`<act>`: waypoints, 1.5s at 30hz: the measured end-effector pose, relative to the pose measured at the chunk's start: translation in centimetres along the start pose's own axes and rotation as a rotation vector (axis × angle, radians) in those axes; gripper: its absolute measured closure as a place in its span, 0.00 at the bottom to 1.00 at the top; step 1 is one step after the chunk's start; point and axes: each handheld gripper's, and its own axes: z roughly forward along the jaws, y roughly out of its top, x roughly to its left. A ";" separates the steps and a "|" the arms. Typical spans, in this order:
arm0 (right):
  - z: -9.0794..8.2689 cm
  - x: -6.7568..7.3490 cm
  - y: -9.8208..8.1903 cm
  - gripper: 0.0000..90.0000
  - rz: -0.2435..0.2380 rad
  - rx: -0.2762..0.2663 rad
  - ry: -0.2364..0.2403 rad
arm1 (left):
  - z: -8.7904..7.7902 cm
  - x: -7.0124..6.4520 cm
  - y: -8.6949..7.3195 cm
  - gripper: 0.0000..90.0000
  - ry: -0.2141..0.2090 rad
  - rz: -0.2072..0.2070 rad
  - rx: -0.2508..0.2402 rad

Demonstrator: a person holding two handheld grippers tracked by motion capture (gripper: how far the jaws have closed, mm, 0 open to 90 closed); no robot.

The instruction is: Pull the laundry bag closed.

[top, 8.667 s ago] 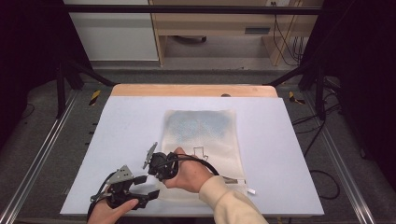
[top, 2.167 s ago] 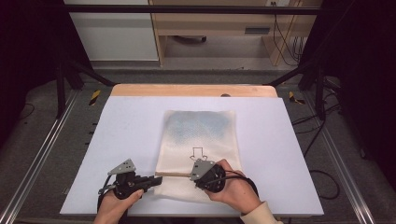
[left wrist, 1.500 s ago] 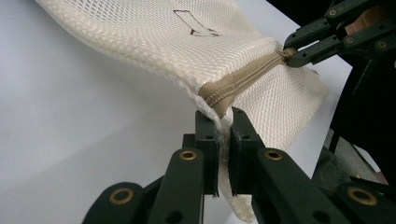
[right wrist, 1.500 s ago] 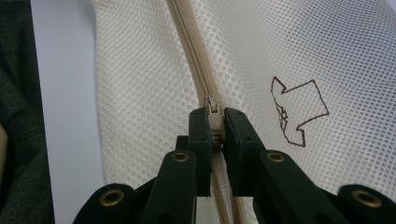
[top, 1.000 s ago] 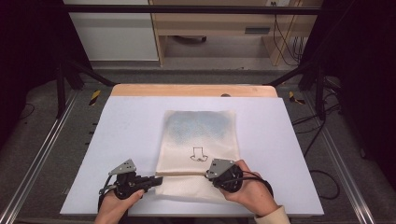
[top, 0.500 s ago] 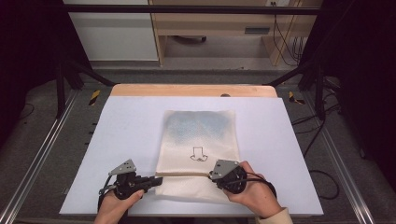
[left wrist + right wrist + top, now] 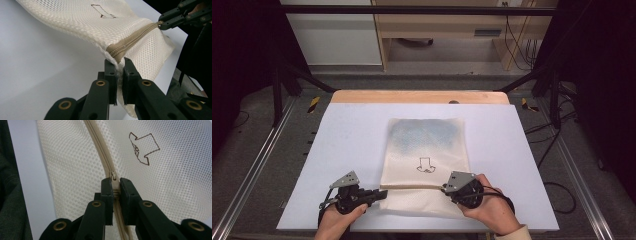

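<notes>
**Zip pull at risk of slipping while the mesh bag is stretched between two grippers**

The left gripper (image 7: 119, 65) is pinching the bag's corner at the end of the beige zipper (image 7: 135, 40), jaws closed on the fabric. The right gripper (image 7: 115, 185) is clamping the zipper pull (image 7: 113, 175), jaws nearly together. The mesh bag (image 7: 427, 150) is lying flat near the table's (image 7: 337, 145) front edge, its near end folding over. If the corner grip is giving way, the mesh could be bunching and jamming the slider; the small pull could also be sliding free. Something bluish is showing through the far half, too blurred to identify
</notes>
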 end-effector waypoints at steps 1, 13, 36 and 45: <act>0.0 -0.1 -0.1 0.91 0.000 0.002 0.000 | 0.0 0.0 0.0 0.93 0.001 -0.002 -0.001; -0.8 -0.5 -1.6 0.91 0.039 0.017 -0.018 | 0.0 0.0 0.0 0.93 0.000 -0.002 0.004; -1.6 -1.0 -3.6 0.91 0.079 0.020 -0.033 | 0.1 0.0 -0.1 0.93 -0.005 -0.006 0.005; -1.9 -1.2 -4.4 0.91 0.095 0.025 -0.036 | 0.1 0.0 -0.1 0.93 -0.003 -0.005 0.007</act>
